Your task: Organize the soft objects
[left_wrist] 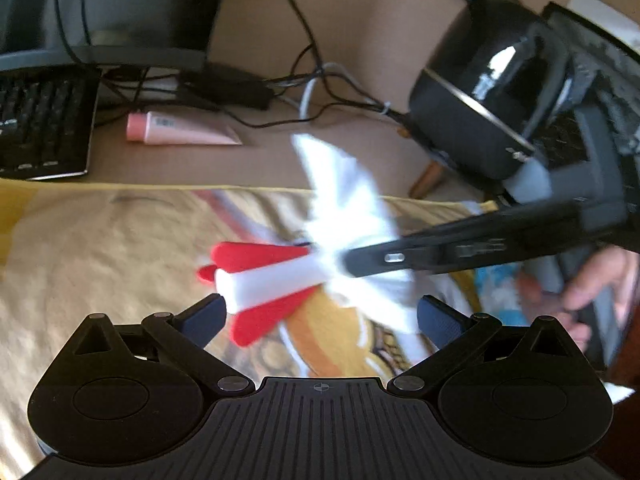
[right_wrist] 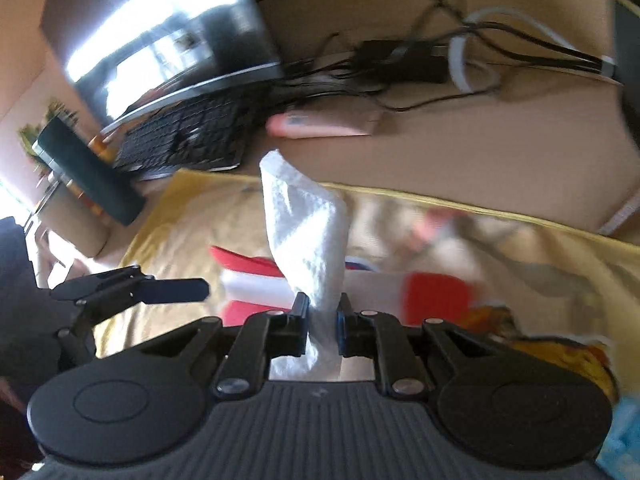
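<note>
A white cloth (right_wrist: 306,232) rises crumpled between the fingers of my right gripper (right_wrist: 323,314), which is shut on it. In the left wrist view the same white cloth (left_wrist: 344,188) fans out, blurred, from the tip of the right gripper (left_wrist: 349,262), which reaches in from the right with a hand behind it. A red and white striped soft piece (left_wrist: 262,278) lies on the yellow printed blanket (left_wrist: 100,248), touching the cloth. My left gripper (left_wrist: 322,316) is open just in front of the striped piece, holding nothing. The striped piece (right_wrist: 256,280) sits behind the white cloth.
On the brown desk behind the blanket lie a pink tube (left_wrist: 176,130), a black keyboard (left_wrist: 40,128), a monitor base (left_wrist: 120,56) and tangled cables (left_wrist: 320,88). A glossy black rounded device (left_wrist: 480,96) stands at the right. A finger of the left gripper (right_wrist: 176,291) juts in from the left.
</note>
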`<state>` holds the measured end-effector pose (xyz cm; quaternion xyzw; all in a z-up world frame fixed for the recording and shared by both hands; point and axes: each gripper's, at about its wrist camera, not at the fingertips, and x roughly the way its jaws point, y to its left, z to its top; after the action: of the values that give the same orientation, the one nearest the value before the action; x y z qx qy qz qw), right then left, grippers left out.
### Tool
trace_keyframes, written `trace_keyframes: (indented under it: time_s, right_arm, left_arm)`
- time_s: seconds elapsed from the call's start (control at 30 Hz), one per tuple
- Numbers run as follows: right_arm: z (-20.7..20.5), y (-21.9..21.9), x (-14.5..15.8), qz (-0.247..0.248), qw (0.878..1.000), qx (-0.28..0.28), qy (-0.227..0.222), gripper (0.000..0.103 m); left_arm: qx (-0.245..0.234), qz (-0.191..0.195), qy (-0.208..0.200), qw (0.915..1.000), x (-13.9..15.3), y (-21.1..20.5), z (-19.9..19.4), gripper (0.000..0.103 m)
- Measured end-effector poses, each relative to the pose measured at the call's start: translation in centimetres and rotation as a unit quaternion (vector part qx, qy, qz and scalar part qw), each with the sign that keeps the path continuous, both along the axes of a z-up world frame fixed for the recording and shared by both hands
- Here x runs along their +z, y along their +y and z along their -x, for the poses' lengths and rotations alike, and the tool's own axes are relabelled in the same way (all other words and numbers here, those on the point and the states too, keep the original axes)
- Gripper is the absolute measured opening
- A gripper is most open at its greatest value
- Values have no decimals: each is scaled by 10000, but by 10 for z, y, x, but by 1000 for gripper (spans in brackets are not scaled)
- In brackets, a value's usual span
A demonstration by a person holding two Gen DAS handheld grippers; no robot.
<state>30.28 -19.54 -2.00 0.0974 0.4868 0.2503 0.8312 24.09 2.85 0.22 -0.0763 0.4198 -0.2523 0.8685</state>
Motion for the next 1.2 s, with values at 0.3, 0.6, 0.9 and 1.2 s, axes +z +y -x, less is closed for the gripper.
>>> trace_keyframes:
  time_s: [0.3,0.6,0.9,1.2]
  right_arm:
    - [-7,-46,0,1188,9858,-1100,-441,16]
    - [-16,-54,-8,1458,9737,-1531,-849,16]
    - [-27,-55,-5,1471,9816,-869,-849,16]
    - [-36,-49,-16,1127,9908,-438,-606,16]
  left_arm:
    - [-216,-320,90,9992,-13,-14,-15,103]
    - [-314,-600,96,9977,-12,-27,-16,103]
    - [-233,388,594,9972,7,-9,35,103]
    - [205,365,897,9951,-16,-28,26,103]
